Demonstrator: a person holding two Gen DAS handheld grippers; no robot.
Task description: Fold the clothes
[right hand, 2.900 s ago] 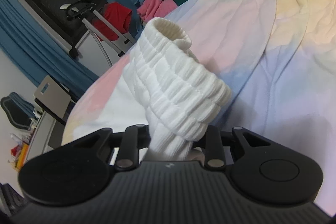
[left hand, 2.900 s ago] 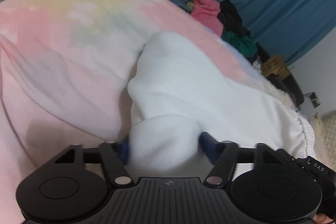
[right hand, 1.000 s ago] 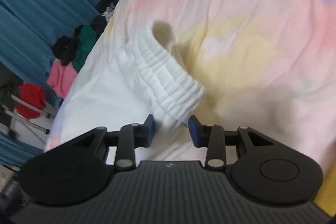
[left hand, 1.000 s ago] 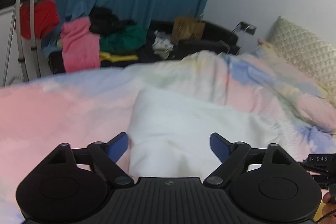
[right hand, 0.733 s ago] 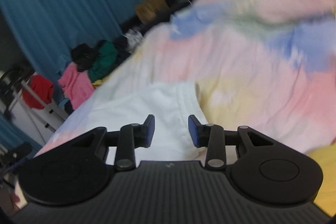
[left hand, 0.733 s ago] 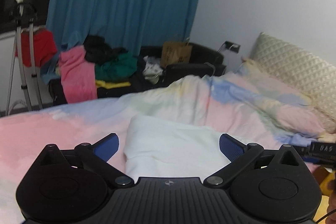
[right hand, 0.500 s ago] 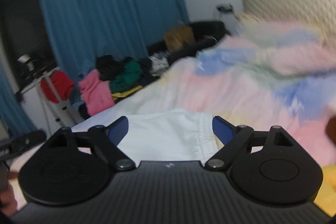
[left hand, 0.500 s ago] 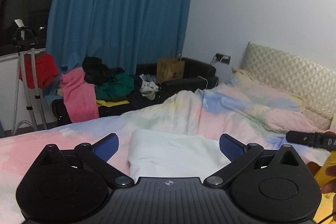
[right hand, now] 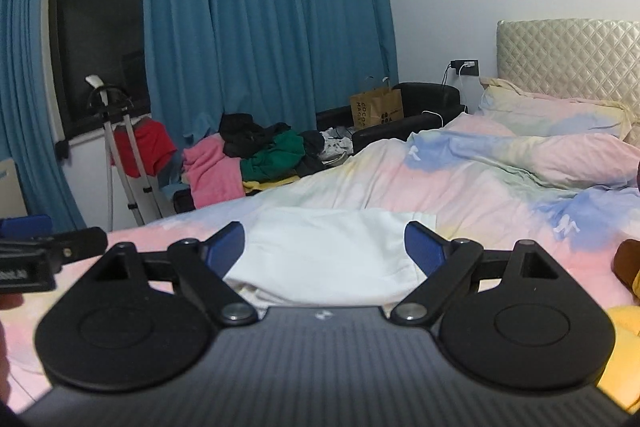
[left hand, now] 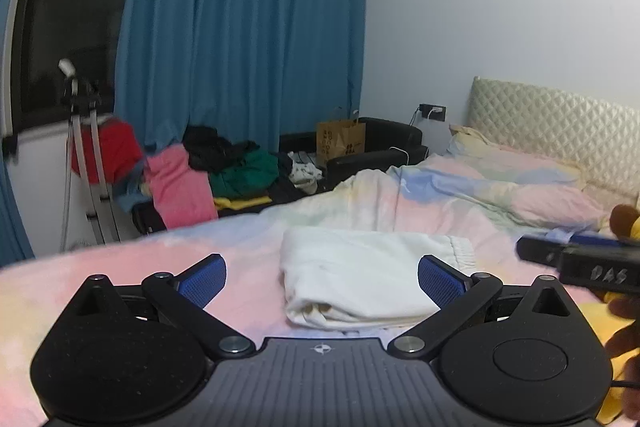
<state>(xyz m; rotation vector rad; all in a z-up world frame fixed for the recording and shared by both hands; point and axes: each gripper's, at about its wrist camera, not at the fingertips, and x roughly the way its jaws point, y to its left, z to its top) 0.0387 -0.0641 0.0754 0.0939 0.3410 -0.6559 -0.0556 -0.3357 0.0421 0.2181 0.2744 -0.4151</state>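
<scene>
On the pastel duvet, the folded white sweatpants lie flat; left gripper and right gripper hover nearside, jaws spread wide, both empty.

Light: dim, cool indoor, even, source unseen | Window: black, gives no light | Shadows: soft, faint under white garment | Glare: none | Blur: slight at left edge, tripod smeared | Distortion: fisheye bowing, dark corners | Noise: grainy curtain
</scene>
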